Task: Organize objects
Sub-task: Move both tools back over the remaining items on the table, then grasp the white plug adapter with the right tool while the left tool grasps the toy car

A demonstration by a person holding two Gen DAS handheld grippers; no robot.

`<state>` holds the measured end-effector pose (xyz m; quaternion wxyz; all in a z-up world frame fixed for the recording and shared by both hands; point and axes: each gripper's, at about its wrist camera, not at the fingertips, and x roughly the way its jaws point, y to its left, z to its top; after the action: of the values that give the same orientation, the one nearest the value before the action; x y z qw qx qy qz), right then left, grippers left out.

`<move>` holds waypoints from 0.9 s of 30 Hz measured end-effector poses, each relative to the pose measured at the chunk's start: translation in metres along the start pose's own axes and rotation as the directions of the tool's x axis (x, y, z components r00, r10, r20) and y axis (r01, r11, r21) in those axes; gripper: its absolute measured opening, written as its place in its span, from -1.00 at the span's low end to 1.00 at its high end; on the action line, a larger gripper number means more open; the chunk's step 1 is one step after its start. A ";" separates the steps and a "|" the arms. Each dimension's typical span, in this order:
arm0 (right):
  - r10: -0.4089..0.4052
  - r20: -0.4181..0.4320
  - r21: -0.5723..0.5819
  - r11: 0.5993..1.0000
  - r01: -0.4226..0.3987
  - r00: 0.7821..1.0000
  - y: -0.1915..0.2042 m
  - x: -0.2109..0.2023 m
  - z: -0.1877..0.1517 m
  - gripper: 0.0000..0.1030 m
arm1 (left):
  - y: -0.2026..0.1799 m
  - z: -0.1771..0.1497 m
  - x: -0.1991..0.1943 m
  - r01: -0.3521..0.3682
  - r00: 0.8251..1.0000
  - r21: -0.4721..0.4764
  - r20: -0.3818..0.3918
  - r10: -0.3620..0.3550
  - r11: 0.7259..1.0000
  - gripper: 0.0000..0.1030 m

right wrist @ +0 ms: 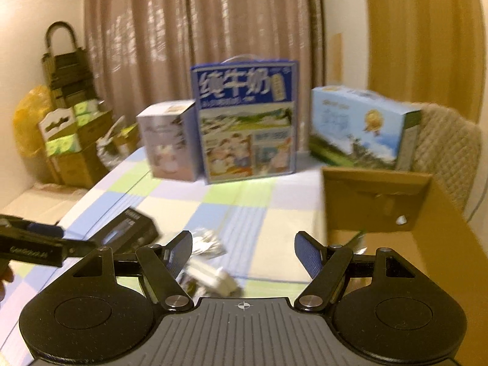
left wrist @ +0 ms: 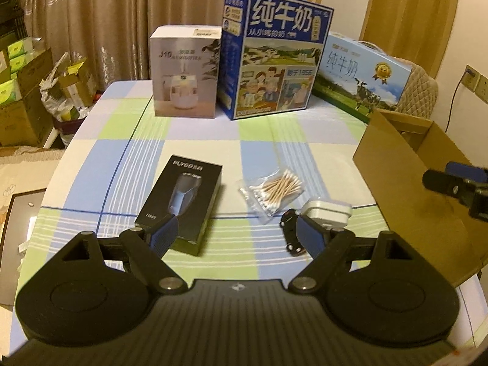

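Two open tongs (left wrist: 238, 231) above cotton swabs (left wrist: 276, 192).

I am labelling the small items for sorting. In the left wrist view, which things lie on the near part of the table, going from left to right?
Black shaver box → bag of cotton swabs → white charger plug → open cardboard box. The small black toy car beside the plug overlaps it, so I leave it out.
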<state>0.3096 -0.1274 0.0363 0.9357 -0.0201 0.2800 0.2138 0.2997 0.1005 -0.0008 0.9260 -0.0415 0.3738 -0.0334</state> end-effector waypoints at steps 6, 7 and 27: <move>0.042 -0.095 -0.010 0.999 -0.044 0.995 0.008 0.030 -0.014 0.38 | 0.006 -0.006 0.006 0.001 1.000 0.004 -0.012 -0.001 1.000 0.58; 0.054 -0.104 -0.006 0.998 -0.055 0.993 0.009 0.034 -0.016 0.38 | 0.006 -0.006 0.007 0.001 1.000 0.007 -0.013 -0.001 1.000 0.58; 0.119 -0.277 0.235 0.971 -0.053 0.954 0.001 0.140 -0.030 0.38 | 0.018 -0.008 0.049 0.016 0.998 -0.031 -0.061 -0.018 0.999 0.59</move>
<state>0.3987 -0.0766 -0.0630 0.8707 0.0672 0.4365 0.2164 0.3296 0.1132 -0.0418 0.9131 -0.0578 0.4020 -0.0366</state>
